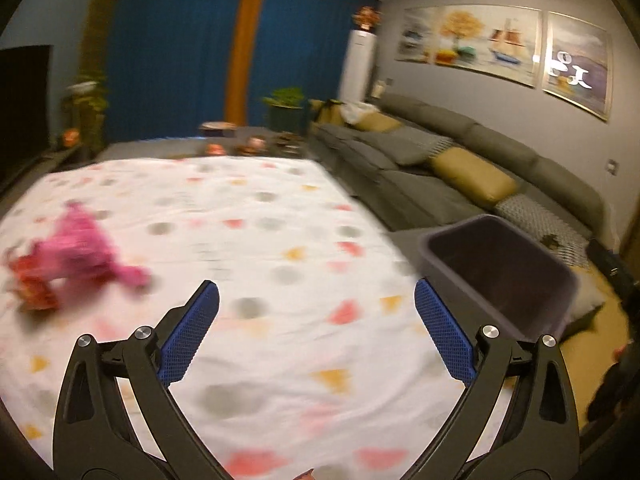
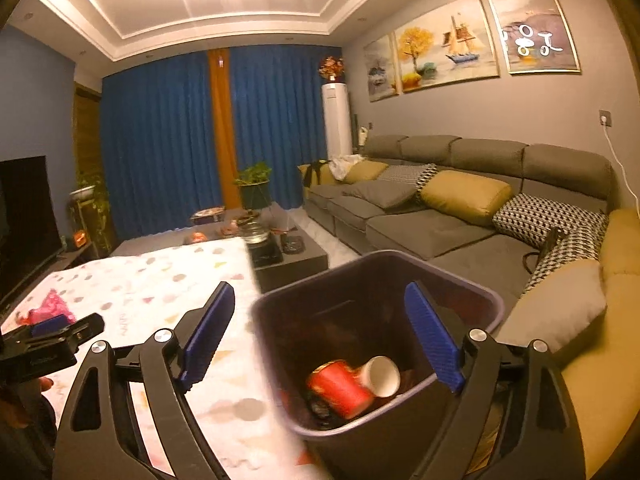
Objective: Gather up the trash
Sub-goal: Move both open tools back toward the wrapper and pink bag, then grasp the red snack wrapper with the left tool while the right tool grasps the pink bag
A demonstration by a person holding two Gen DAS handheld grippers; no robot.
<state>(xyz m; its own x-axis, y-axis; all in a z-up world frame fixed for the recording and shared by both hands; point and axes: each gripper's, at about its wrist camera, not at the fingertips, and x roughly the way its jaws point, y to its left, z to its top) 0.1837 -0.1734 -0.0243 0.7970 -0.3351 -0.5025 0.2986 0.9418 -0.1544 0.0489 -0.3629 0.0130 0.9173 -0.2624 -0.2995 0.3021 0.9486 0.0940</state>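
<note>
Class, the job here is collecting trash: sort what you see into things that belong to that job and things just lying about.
Belongs to the job:
- bin, dark, beside the table
- red cup and white cup inside it
- pink wrapper and red wrapper on the tablecloth

Just lying about:
- sofa
- yellow cushion
- potted plant
- paintings

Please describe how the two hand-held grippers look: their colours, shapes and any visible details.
Both the left gripper and the right gripper look alike: two black plastic arms with long cut-out slots, joined by round silver bolts. Each finger carries a flat blue pad with a fine mesh-like texture. No cables or markings are visible.
</note>
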